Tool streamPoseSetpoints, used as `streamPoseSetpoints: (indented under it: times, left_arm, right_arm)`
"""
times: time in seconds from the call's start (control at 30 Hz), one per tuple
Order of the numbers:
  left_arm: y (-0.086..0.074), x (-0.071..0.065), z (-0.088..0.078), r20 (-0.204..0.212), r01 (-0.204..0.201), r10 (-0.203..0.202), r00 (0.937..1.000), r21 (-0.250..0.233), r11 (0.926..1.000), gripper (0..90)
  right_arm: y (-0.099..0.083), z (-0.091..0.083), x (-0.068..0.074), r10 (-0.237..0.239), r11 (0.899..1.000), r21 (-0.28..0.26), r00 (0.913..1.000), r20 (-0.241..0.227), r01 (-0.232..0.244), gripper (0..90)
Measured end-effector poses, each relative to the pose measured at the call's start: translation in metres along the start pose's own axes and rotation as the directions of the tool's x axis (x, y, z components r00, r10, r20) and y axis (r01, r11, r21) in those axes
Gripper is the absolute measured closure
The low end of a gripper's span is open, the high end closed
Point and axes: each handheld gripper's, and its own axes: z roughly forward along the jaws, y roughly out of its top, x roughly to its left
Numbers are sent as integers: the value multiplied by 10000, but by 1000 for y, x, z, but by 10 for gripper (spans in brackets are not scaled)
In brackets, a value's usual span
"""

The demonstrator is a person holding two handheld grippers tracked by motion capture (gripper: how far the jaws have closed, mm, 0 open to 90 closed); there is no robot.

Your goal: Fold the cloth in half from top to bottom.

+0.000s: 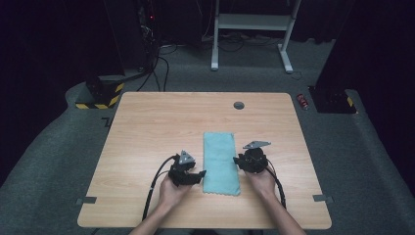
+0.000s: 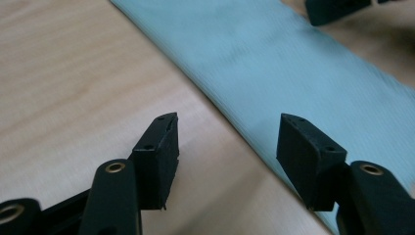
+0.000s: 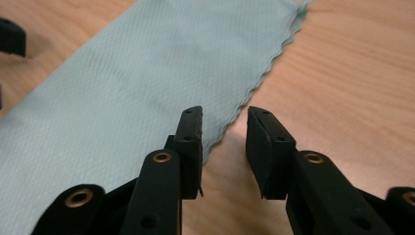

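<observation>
Cloth (image 1: 221,163) on table (image 1: 147,127), between left tool (image 1: 199,175) and right tool (image 1: 238,160).

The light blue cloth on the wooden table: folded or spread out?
Folded, apparently: the light blue cloth lies flat as a narrow long strip, its left long edge smooth like a fold, its right edge scalloped. Layers cannot be counted.

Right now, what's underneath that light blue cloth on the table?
The light blue cloth lies flat on the wooden table, with bare tabletop showing all around its edges. No bulge suggests anything beneath, but the wood directly under the cloth is covered, so that can't be confirmed.
</observation>
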Motion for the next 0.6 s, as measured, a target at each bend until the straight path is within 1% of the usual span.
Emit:
streamPoseSetpoints:
  times: [0.07,0.1,0.17,0.23,0.27,0.3,0.33,0.37,0.4,0.43,0.5,0.53,0.57,0.6]
  left_arm:
    - [12,8,7,-208,264,-266,9994,-105,9996,415]
    - [18,12,11,-328,332,-337,9989,-135,9994,416]
    - [28,20,18,-592,502,-507,9970,-97,9987,417]
    - [33,27,25,-683,818,-827,9942,-150,9965,417]
    - [36,31,29,-719,1005,-1008,9923,-76,9949,418]
    - [38,33,33,-760,1098,-1094,9911,10,9940,417]
    - [39,35,36,-769,1209,-1215,9896,-123,9926,417]
    - [40,37,38,-726,1416,-1432,9870,-270,9896,422]
    - [41,39,41,-712,1532,-1543,9855,-202,9880,423]
    - [43,40,45,-791,1555,-1550,9847,-8,9878,419]
    - [47,42,50,-986,1523,-1521,9834,-57,9883,419]
    - [49,44,51,-969,1651,-1665,9813,-228,9860,423]
    - [51,47,54,-918,1702,-1704,9811,-99,9854,427]
    - [54,47,56,-995,1624,-1621,9818,-45,9867,425]
  right_arm:
    - [6,2,-2,111,9999,-46,9999,86,-110,695]
    - [10,4,-3,141,9999,-70,9998,134,-140,700]
    - [16,8,-6,291,9995,-83,9993,248,-289,708]
    - [19,11,-8,468,9988,-135,9982,365,-463,712]
    - [21,13,-10,560,9984,-135,9974,449,-555,712]
    - [23,16,-11,666,9977,-157,9962,569,-658,712]
    - [25,18,-12,733,9972,-182,9952,643,-723,712]
    - [26,19,-13,743,9971,-226,9947,706,-729,713]
    - [28,20,-13,756,9968,-310,9941,780,-733,714]
    - [28,22,-14,743,9968,-345,9936,847,-716,713]
    - [30,25,-15,822,9965,-201,9925,906,-807,709]
    - [31,27,-16,819,9966,-158,9919,975,-807,708]
    - [33,29,-17,835,9965,-166,9914,1004,-823,706]
    - [35,30,-18,845,9964,-182,9908,1057,-831,704]
